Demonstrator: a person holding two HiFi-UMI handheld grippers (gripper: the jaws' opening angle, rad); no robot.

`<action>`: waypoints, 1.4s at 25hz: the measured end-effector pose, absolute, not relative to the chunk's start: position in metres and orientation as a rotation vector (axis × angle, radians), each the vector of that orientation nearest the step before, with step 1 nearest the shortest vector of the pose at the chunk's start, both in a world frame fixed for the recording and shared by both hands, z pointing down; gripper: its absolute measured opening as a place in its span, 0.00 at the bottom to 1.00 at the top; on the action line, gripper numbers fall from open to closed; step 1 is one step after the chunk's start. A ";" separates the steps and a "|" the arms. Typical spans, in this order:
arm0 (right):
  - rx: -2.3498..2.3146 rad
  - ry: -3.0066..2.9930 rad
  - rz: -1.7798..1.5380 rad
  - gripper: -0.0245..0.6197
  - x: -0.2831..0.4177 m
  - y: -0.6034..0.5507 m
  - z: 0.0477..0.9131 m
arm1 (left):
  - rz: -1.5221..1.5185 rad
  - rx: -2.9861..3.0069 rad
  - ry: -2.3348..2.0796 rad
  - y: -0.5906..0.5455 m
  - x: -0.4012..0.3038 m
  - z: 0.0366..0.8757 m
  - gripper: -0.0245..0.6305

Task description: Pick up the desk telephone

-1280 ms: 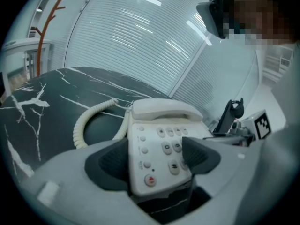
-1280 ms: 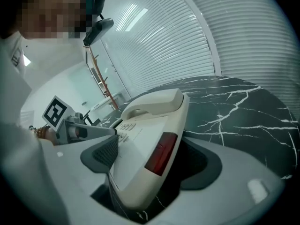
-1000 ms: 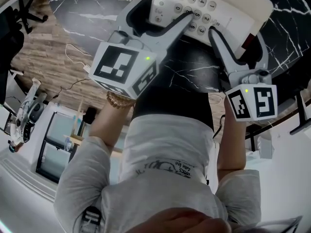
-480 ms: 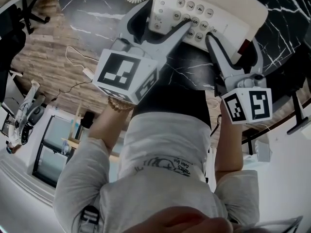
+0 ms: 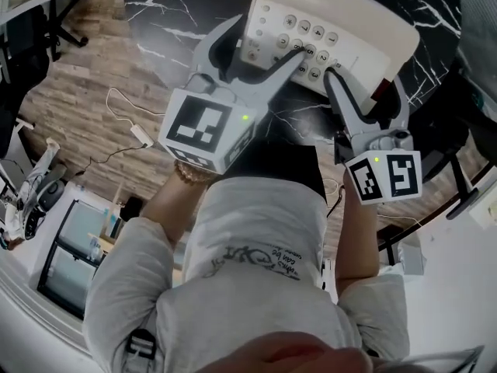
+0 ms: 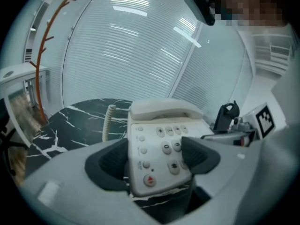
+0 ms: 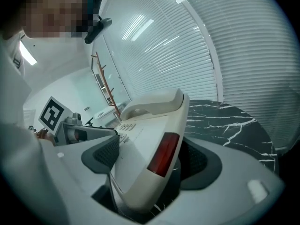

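Grasp step: closed on the desk telephone with left gripper at front corner, right gripper at side edge; next, probably lifting both together, level.

A person wears a light grey long-sleeved top with dark lettering printed across it, and a black garment below it. A beaded bracelet circles the left wrist. The left gripper and right gripper are pale grey with dark ribbed pads. Each carries a cube of black-and-white square markers with a small green light.
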State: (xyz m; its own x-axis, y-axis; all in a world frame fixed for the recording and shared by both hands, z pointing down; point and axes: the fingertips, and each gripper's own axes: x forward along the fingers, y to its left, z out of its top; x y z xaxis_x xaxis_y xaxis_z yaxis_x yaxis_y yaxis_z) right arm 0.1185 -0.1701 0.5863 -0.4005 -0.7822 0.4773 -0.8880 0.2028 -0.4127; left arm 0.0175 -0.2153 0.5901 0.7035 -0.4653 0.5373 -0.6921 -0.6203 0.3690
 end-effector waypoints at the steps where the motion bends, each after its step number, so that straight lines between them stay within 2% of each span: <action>1: 1.621 -2.312 0.963 0.65 0.119 -0.171 0.577 | 0.530 2.361 -0.885 -0.216 0.018 0.580 0.58; 24: 1.717 -2.411 0.761 0.65 0.126 -0.151 0.366 | 0.415 2.549 -0.949 -0.197 0.026 0.362 0.58; 35: 1.730 -2.461 0.645 0.65 0.117 -0.128 0.287 | 0.325 2.579 -0.992 -0.170 0.015 0.284 0.58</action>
